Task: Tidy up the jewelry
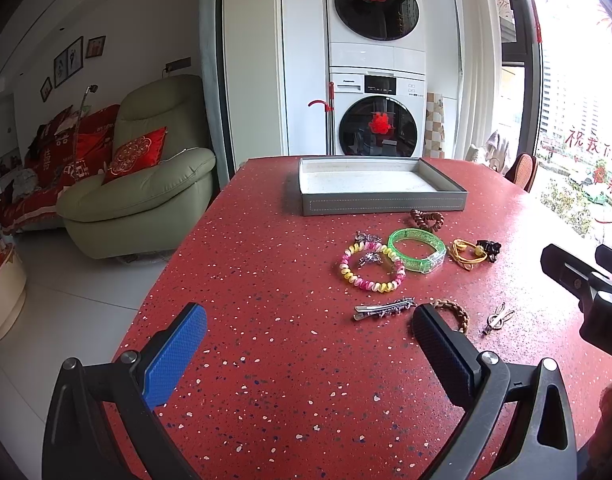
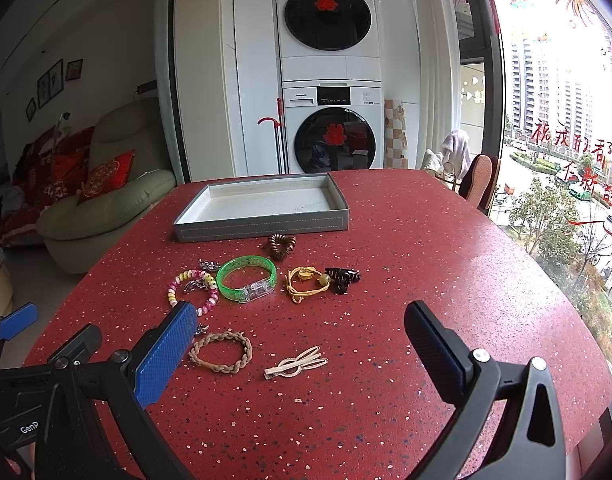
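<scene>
A grey tray (image 1: 382, 202) (image 2: 262, 227) with a white inside stands empty at the far side of the red table (image 1: 266, 360) (image 2: 426, 260). In front of it lie a brown coil tie (image 2: 281, 245), a green bangle (image 2: 246, 284) (image 1: 417, 255), a pink-yellow coil bracelet (image 1: 372, 267), a yellow cord tie (image 2: 306, 283), a black claw clip (image 2: 342, 278), a silver clip (image 1: 384, 309), a braided tan band (image 2: 221, 351) and a cream clip (image 2: 296, 363). My left gripper (image 1: 308, 332) is open and empty, short of the silver clip. My right gripper (image 2: 300, 338) is open and empty above the cream clip.
A stacked washer and dryer (image 1: 376, 80) stand behind the table. A green armchair (image 1: 146, 168) is to the left. A window (image 2: 566, 120) and a chair back (image 2: 480, 186) are on the right. The table's edges fall off left and right.
</scene>
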Available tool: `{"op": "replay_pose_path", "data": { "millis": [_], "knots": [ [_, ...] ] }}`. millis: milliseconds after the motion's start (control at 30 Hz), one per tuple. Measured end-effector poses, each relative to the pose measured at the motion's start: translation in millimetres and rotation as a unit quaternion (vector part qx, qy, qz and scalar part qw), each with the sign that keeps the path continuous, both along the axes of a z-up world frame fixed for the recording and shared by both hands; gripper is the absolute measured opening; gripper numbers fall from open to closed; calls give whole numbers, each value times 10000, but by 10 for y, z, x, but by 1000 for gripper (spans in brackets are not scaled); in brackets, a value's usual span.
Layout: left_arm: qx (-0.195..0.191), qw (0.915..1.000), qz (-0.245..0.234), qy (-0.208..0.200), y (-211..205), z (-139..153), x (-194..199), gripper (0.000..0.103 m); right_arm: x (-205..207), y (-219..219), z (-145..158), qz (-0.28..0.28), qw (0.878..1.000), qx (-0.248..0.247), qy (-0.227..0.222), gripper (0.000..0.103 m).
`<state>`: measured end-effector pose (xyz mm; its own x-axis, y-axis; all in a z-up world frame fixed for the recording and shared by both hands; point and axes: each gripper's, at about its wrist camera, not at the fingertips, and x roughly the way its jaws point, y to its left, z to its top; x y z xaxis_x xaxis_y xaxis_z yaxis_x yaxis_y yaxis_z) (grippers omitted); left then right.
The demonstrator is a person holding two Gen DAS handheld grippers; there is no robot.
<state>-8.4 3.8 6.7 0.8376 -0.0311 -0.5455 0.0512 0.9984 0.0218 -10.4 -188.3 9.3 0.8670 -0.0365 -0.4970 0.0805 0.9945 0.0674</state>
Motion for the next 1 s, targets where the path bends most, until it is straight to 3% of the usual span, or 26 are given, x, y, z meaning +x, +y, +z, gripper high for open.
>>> {"op": "replay_pose_path", "data": {
  "millis": [1000],
  "knots": [
    [18,10000,1,13,10,1,-40,103,-14,29,-1,18,10000,3,-12,103]
  ]
}}
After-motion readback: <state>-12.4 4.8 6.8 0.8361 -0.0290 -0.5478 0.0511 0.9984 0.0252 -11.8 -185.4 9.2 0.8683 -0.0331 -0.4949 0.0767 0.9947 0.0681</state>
